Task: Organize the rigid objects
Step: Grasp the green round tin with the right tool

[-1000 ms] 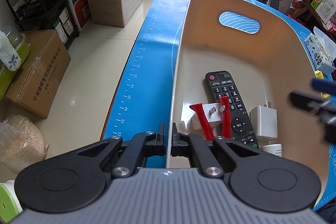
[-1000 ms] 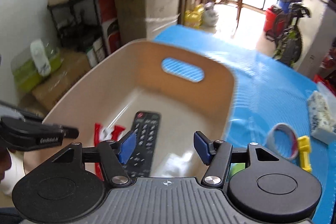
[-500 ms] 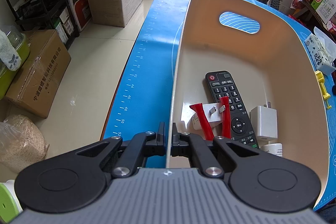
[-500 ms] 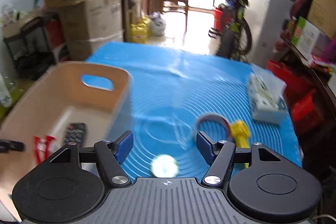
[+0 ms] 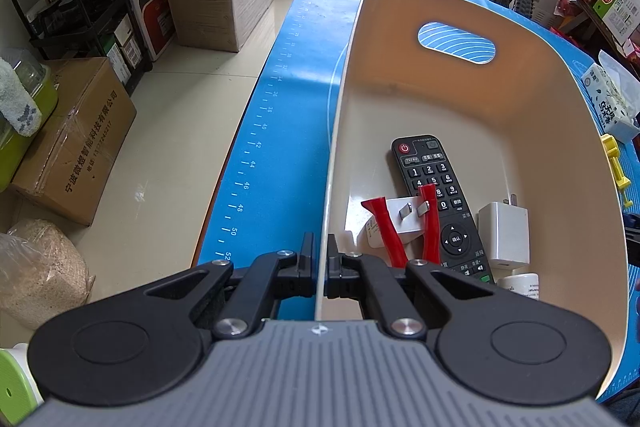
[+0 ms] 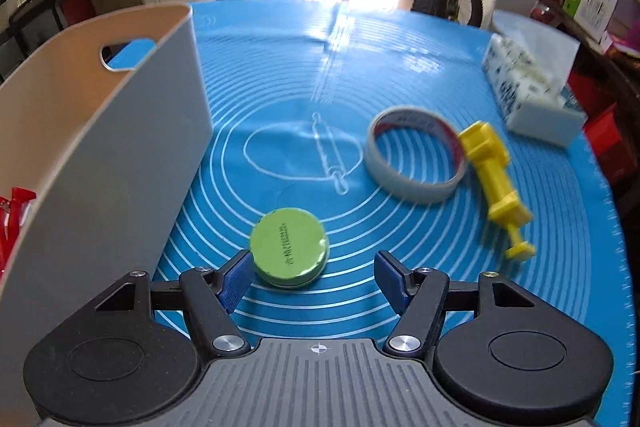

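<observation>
My left gripper (image 5: 320, 259) pinches the bin (image 5: 334, 155) wall, steadying it; my right gripper (image 6: 314, 281), spread wide, hovers near the green tin (image 6: 289, 246) on the mat (image 6: 400, 67); I centre it between the pads, then close squarely.

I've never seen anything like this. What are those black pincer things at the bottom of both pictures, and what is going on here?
Each picture comes from a camera on a hand-held two-finger tool, looking forward along its fingers; a person holds one in each hand. The left tool is shut on the side wall of a beige bin. Inside lie a black remote, red-handled pliers and a white charger. The right tool is open over the blue mat, just in front of a round green tin. Still out on the mat: a tape roll, a yellow plastic piece and a tissue pack.
</observation>
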The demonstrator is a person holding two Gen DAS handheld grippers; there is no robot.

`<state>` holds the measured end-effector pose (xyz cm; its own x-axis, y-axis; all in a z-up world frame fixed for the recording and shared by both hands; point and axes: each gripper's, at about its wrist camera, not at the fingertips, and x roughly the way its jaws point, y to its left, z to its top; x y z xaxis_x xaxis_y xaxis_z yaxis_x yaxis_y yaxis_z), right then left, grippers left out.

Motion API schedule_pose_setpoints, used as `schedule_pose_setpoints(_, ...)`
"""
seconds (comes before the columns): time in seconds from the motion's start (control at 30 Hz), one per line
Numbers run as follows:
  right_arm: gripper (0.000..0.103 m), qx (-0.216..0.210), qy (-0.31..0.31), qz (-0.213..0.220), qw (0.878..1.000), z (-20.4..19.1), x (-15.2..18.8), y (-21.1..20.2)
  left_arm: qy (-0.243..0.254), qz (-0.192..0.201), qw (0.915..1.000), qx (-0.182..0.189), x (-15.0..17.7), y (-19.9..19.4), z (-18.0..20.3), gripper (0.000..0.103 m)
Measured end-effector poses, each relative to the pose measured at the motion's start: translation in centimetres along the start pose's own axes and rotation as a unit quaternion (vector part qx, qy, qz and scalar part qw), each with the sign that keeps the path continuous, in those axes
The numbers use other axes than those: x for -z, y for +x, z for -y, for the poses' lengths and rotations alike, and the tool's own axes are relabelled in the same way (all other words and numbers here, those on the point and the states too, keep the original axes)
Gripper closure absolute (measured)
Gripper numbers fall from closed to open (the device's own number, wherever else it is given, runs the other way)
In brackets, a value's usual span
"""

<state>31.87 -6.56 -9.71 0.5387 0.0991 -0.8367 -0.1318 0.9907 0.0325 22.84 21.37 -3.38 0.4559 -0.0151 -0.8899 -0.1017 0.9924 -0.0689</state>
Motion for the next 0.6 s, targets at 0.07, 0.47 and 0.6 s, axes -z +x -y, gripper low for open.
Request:
schedule_pose_setpoints(0.07, 0.031, -0.006, 0.008, 0.000, 1.000, -0.1, 0.1, 0.7, 0.000, 0.000, 1.0000, 0.000, 0.0, 0.0, 0.0, 0.099)
schedule_pose_setpoints(0.47, 0.042, 0.007, -0.012, 0.033, 0.999, -1.9, 0.6, 1.7, 0.000, 0.000, 1.0000, -0.001, 0.0, 0.0, -0.1, 0.098)
schedule_pose_setpoints(0.6, 0.049, 0.005, -0.015, 0.038, 0.999, -2.1, 0.7, 1.4, 0.000, 0.000, 1.0000, 0.000, 0.0, 0.0, 0.0, 0.099)
